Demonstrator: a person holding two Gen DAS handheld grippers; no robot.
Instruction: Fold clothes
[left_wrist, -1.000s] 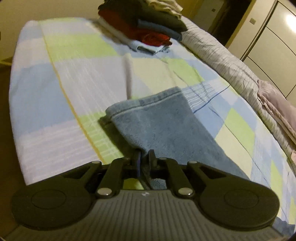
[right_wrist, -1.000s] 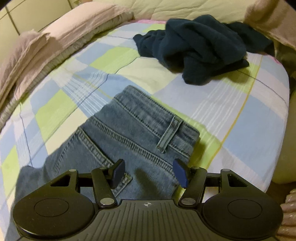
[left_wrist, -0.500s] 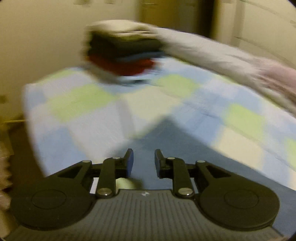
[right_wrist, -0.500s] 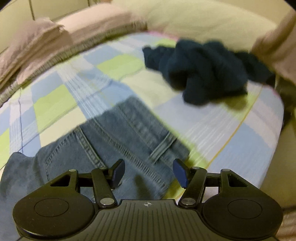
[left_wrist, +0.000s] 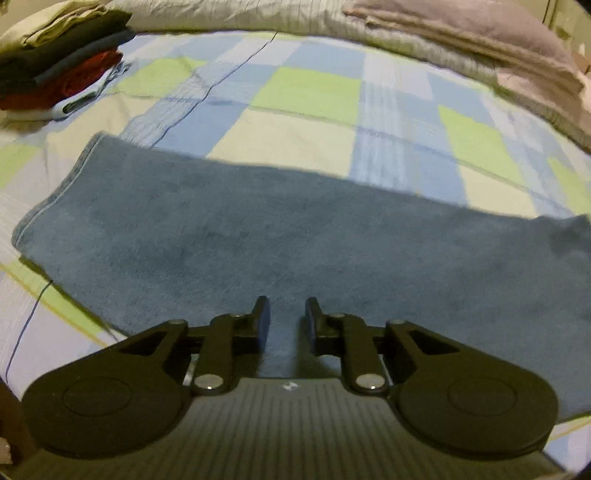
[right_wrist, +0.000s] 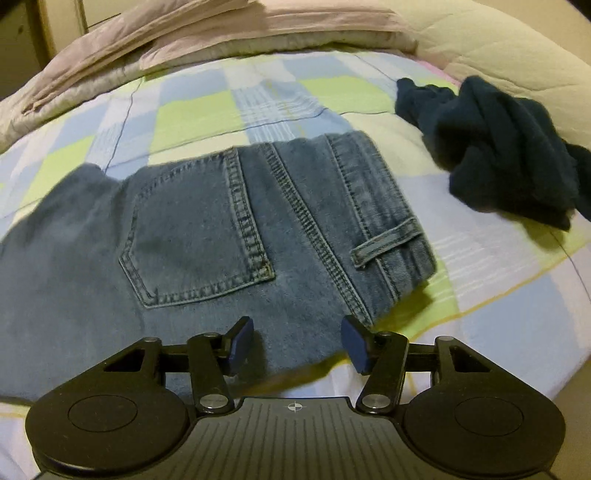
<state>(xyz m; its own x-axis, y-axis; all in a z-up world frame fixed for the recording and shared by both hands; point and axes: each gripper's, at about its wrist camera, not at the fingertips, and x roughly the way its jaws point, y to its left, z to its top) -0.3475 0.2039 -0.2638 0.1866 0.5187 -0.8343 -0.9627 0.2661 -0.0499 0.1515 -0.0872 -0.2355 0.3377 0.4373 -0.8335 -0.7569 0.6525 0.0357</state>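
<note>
A pair of blue jeans lies flat across the checked bedspread. The left wrist view shows the leg part (left_wrist: 295, 236) with the hem at the left. The right wrist view shows the seat (right_wrist: 229, 236) with a back pocket and a belt loop at the waistband. My left gripper (left_wrist: 287, 319) is open and empty, just above the near edge of the leg. My right gripper (right_wrist: 297, 341) is open and empty over the near edge of the seat, close to the waistband corner.
A stack of folded clothes (left_wrist: 55, 70) sits at the far left. A crumpled dark blue garment (right_wrist: 491, 151) lies right of the jeans. Folded bedding and pillows (left_wrist: 461, 40) line the far side. The bed edge (right_wrist: 535, 350) drops off at the right.
My left gripper has let go of the jeans leg, opened, and swung right to face across the leg. My right gripper has stayed open and turned left over the seat.
</note>
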